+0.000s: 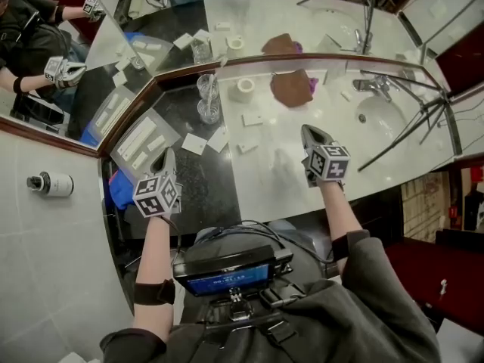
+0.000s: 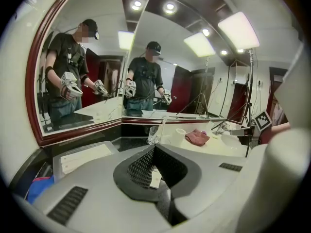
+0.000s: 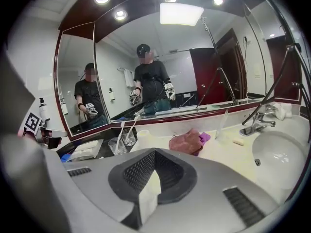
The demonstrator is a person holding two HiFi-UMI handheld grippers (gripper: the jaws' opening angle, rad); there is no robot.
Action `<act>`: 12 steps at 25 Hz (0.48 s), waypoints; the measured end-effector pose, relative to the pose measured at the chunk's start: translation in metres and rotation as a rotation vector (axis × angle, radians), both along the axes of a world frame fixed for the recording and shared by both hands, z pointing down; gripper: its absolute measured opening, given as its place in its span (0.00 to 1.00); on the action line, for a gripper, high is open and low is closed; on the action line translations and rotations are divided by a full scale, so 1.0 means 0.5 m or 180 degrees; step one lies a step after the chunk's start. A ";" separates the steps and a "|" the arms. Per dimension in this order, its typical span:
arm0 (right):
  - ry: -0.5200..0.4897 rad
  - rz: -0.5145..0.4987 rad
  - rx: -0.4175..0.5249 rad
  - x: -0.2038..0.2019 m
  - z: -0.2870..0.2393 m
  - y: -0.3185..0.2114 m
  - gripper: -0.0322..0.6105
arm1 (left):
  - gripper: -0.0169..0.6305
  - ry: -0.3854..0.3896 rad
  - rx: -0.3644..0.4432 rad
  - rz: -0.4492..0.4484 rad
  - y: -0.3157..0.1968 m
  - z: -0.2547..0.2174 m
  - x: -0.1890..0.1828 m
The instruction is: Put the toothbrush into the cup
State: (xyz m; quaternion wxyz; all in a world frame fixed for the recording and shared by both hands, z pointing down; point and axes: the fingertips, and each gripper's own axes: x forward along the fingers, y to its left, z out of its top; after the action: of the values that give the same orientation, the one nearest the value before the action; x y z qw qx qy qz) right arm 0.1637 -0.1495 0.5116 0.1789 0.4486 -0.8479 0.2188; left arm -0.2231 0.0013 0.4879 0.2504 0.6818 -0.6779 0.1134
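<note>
Dark screen unit (image 1: 227, 272) on the person's chest lies nearest; both forearms reach out past it over the pale stone worktop (image 1: 272, 174).

Left hand-held gripper (image 1: 166, 156): jaws closed together, nothing between them. It hangs over the dark end of the worktop, near some white cards (image 1: 194, 144).

Right hand-held gripper (image 1: 310, 133): jaws likewise closed and empty, above bare worktop between the crumpled brown cloth (image 1: 291, 88) and the front edge.

Task item: white toothbrush (image 3: 120, 131) stands leaning in a clear glass cup (image 3: 116, 146) close to the mirror's dark red frame. A second clear glass (image 3: 129, 137) just behind it also shows a white stick; I cannot tell whether that is another brush.

Judgement: placement looks done, with both grippers well apart from the cup.

Risks from here:
- Cup is light and the brush stands tall, so a sweep by either closed gripper could tip it.
- The two glasses stand close together; a nudge to one may knock the other.
- Black tripod legs (image 1: 412, 123) cross the white sink basin (image 1: 386, 119) and could snag a right-hand move.
</note>
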 end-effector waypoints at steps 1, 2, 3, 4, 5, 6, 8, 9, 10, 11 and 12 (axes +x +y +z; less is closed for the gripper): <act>0.0008 0.0009 -0.0002 0.005 0.002 0.001 0.07 | 0.03 0.0000 -0.0004 -0.0004 0.002 0.000 0.001; 0.0022 0.0014 -0.0003 0.009 0.003 0.001 0.07 | 0.03 0.0000 -0.0010 -0.0011 0.004 0.001 0.001; 0.0037 0.0018 -0.0008 0.013 0.005 0.001 0.07 | 0.03 0.0000 -0.0018 -0.0019 0.006 0.001 0.001; 0.0049 0.0019 -0.0016 0.016 0.008 0.001 0.07 | 0.03 -0.0001 -0.0025 -0.0027 0.009 0.002 0.000; 0.0056 0.0018 -0.0021 0.019 0.011 0.001 0.07 | 0.03 -0.0001 -0.0033 -0.0034 0.012 0.003 0.000; 0.0059 0.0016 -0.0023 0.022 0.013 0.000 0.07 | 0.03 -0.0002 -0.0041 -0.0038 0.013 0.004 0.000; 0.0059 0.0014 -0.0027 0.026 0.016 -0.002 0.07 | 0.03 -0.0009 -0.0061 -0.0040 0.015 0.007 0.002; 0.0056 0.0015 -0.0033 0.027 0.017 -0.002 0.07 | 0.03 -0.0012 -0.0074 -0.0041 0.016 0.009 0.003; 0.0053 0.0015 -0.0039 0.028 0.019 -0.002 0.07 | 0.03 -0.0015 -0.0085 -0.0044 0.017 0.010 0.003; 0.0049 0.0013 -0.0044 0.029 0.021 -0.002 0.07 | 0.03 -0.0015 -0.0093 -0.0048 0.018 0.011 0.003; 0.0046 0.0009 -0.0049 0.028 0.022 -0.001 0.07 | 0.03 -0.0016 -0.0099 -0.0053 0.020 0.012 0.002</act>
State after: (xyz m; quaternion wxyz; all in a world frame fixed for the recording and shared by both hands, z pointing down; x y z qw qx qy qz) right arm 0.1778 -0.1501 0.5228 0.1882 0.4499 -0.8442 0.2223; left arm -0.2220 0.0111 0.4938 0.2602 0.6719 -0.6824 0.1235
